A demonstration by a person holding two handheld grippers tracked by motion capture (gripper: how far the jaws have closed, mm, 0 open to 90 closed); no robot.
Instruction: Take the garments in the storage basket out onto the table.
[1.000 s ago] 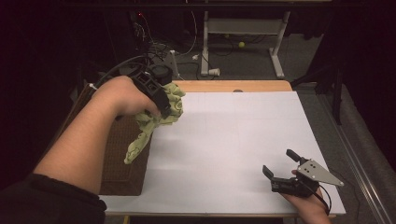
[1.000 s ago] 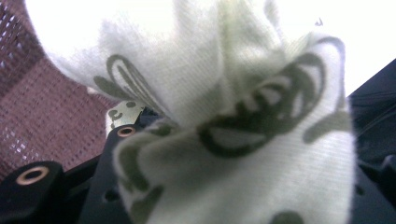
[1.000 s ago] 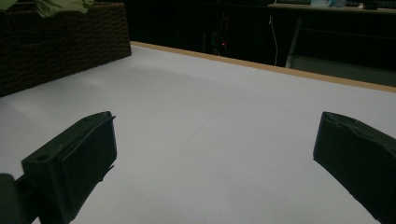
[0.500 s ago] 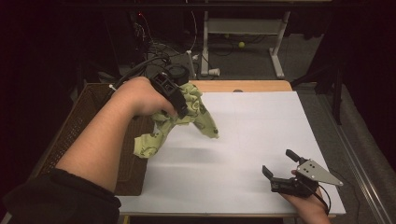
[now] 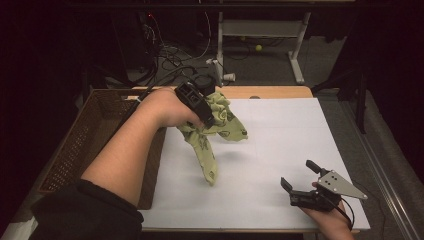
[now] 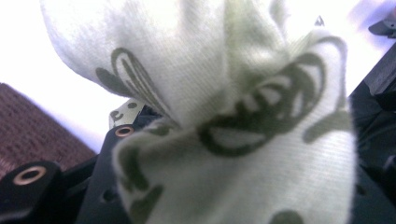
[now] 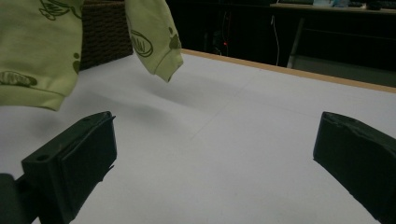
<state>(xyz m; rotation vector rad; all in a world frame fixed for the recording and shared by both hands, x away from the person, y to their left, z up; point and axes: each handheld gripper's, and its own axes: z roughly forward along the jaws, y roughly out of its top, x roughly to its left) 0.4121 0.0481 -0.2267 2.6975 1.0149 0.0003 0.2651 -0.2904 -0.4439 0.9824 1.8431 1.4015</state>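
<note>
- The right gripper (image 5: 300, 181) rests low on the near right part of the white table (image 5: 295, 135), held from below by a hand (image 5: 330, 222). Its jaws stand wide apart with nothing between them; in the right gripper view only bare white surface lies between the two black pads.
- Farther in and to the left, the left gripper (image 5: 207, 117) is held above the table, the forearm (image 5: 125, 150) reaching in from the near left corner.
- Its jaws are clamped on a bunched green cloth (image 5: 207, 145) printed with darker green shapes. In the left gripper view the cloth (image 6: 224, 121) is crammed between the jaws.
- The cloth hangs clear of the table: one long end droops toward the near side, a shorter end sticks out to the right. Its shadow lies on the white surface beneath.
- Left of the table, beside the forearm, stands a brown wicker basket (image 5: 80, 140).
</note>
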